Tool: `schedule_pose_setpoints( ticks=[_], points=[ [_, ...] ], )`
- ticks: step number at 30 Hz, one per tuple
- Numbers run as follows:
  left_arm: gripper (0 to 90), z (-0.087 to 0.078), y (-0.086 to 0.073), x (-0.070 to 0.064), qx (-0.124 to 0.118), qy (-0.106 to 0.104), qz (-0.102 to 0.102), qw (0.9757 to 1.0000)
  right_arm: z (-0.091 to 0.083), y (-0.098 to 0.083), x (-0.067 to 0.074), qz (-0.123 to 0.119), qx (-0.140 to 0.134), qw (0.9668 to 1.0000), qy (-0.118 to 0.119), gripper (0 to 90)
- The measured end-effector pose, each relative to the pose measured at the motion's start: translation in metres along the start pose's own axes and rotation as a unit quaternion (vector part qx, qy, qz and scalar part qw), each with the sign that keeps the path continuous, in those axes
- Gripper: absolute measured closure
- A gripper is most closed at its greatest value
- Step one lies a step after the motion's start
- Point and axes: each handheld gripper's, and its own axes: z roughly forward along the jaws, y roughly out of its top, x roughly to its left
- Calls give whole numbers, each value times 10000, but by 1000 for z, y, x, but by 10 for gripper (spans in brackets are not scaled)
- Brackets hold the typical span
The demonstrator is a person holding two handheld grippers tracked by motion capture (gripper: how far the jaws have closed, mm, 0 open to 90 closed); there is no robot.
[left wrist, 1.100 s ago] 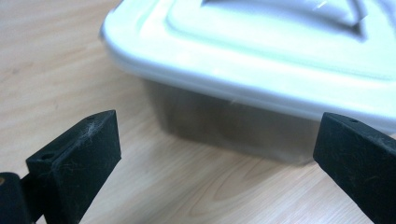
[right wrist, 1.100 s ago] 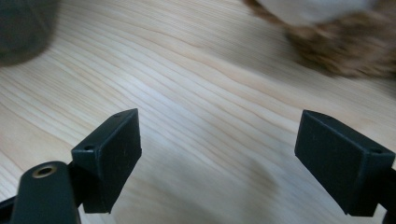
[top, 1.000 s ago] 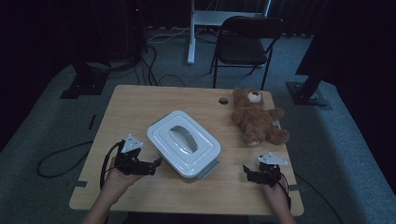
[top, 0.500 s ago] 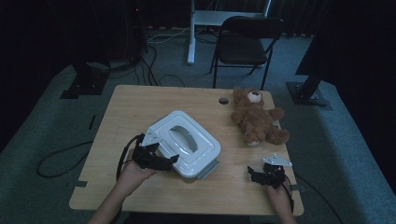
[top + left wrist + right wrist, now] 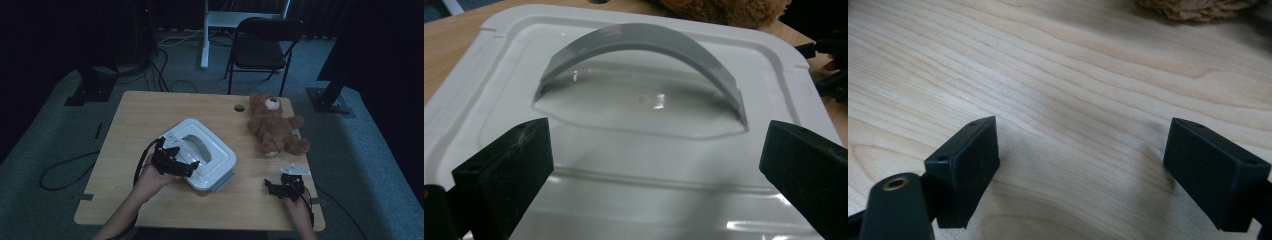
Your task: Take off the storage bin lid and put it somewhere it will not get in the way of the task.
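Container: a white lidded box (image 5: 202, 159) sits closed near the middle of the wooden table (image 5: 145, 117), its lid bearing an arched grey handle (image 5: 644, 47); what is inside cannot be told, the lid hiding it.
Left tongs (image 5: 189, 166): spread wide and holding nothing, poised over the near edge of the lid, with the handle straight ahead of them and between the lines of the two jaws.
Right tongs (image 5: 270, 187): also wide open and empty, low over bare wood at the table's near right corner, well apart from the box, which lies off to their left.
Teddy bear (image 5: 275, 128): brown, lying on its back beyond the right tongs and to the right of the box, near but not touching it.
Left gripper view: shows the glossy lid up close, the shallow recess under the handle and a raised rim, with a strip of brown fur past the far edge and the other tongs dark at the right edge.
Right gripper view: shows wood grain between the jaws and a scrap of the bear's fur at the top.
High view: adds a folding chair (image 5: 262, 47) behind the table and cables on the floor.
Change: a second ago the left tongs were beside the box's left edge; they have since moved over the lid. The right tongs have barely shifted.
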Motion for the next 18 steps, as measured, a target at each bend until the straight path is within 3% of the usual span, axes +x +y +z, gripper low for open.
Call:
schedule_pose_setpoints(
  ticks=[12, 15, 18],
  points=[
    [13, 23, 13, -6, 220, 7, 85, 9997, 0, 0, -1, 6, 27, 10000, 47, 131],
    [13, 30, 17, -5, 172, -41, -66, 9998, 0, 0, -1, 5, 27, 10000, 46, 132],
    [13, 35, 21, -5, 182, -86, -92, 9998, -1, -1, -1, 26, 25, 10000, 28, 133]
  ],
)
